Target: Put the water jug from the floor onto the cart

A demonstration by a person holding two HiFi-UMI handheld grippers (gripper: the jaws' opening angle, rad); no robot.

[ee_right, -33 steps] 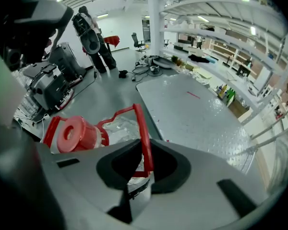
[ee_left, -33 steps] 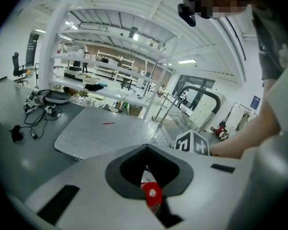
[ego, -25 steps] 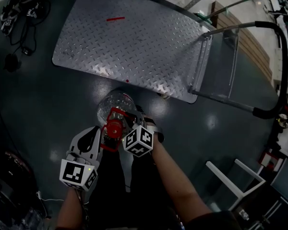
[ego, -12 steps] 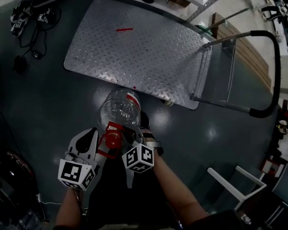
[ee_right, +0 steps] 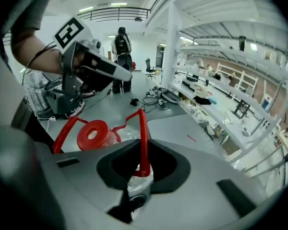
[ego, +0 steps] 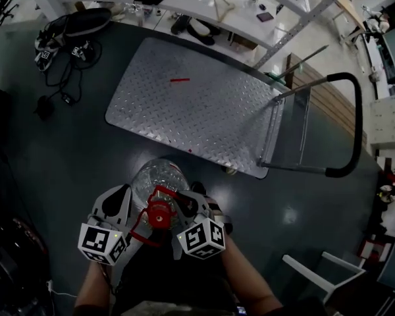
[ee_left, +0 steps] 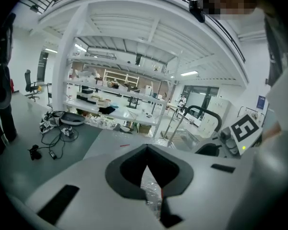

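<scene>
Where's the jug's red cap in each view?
Head view: red round plastic cap sits low centre, atop the clear plastic water jug.
Left gripper view: cap not in it; only the jug's clear plastic shows, bottom centre.
Right gripper view: cap left of centre.
Shared landmark: grey diamond-plate steel cart deck, visible in all three.

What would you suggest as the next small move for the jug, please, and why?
Probably carry the water jug forward over the cart deck: the right gripper is clamped on the red handle, and the jug hangs short of the deck's near edge.
</scene>
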